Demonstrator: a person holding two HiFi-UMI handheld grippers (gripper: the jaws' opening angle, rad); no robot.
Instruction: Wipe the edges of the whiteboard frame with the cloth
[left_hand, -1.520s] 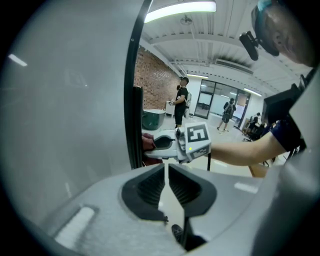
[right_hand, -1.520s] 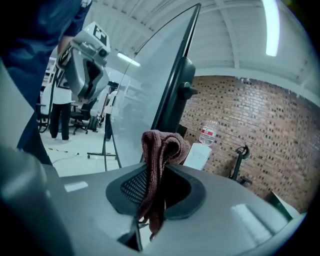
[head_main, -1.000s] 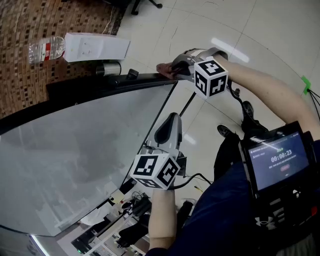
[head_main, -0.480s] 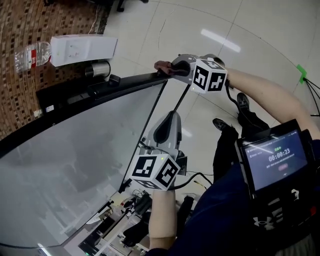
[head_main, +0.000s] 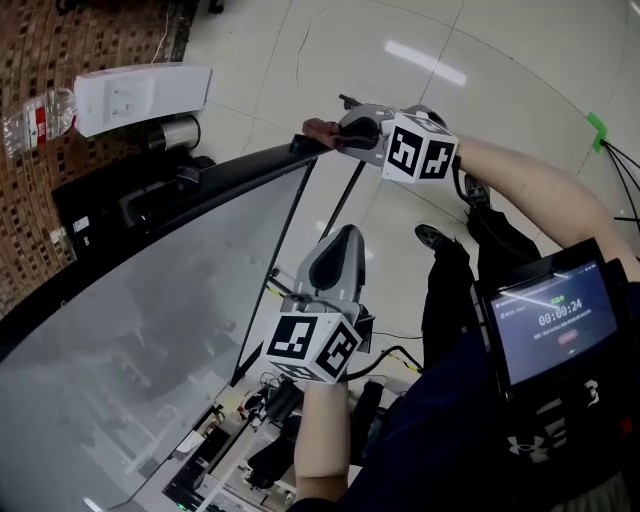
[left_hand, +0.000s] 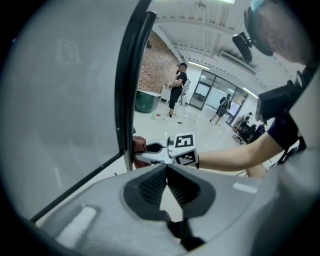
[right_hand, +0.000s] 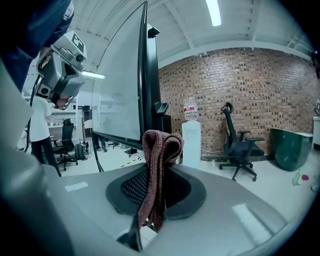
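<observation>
The whiteboard's black frame (head_main: 230, 178) runs across the head view and meets its side edge (head_main: 272, 262) at the upper corner. My right gripper (head_main: 335, 135) is shut on a reddish-brown cloth (head_main: 318, 130), which rests against that corner. In the right gripper view the cloth (right_hand: 160, 145) hangs folded between the jaws of the right gripper (right_hand: 159, 172), just in front of the frame's edge (right_hand: 148, 80). My left gripper (head_main: 340, 245) hovers lower, right of the side edge. The left gripper (left_hand: 167, 167) has just closed its jaws on nothing. Beyond it, the frame (left_hand: 131, 75) and cloth (left_hand: 137, 145) show.
A water bottle (head_main: 30, 118), a white box (head_main: 140, 95) and a silver cylinder (head_main: 170, 132) lie beyond the board on the floor side. A screen (head_main: 555, 320) hangs at my chest. An office chair (right_hand: 240, 145) and a water dispenser (right_hand: 191, 135) stand by the brick wall.
The right gripper has rolled while keeping the cloth at the frame's corner. The board's top edge looks steeper and shifted left. The left gripper sits slightly lower.
</observation>
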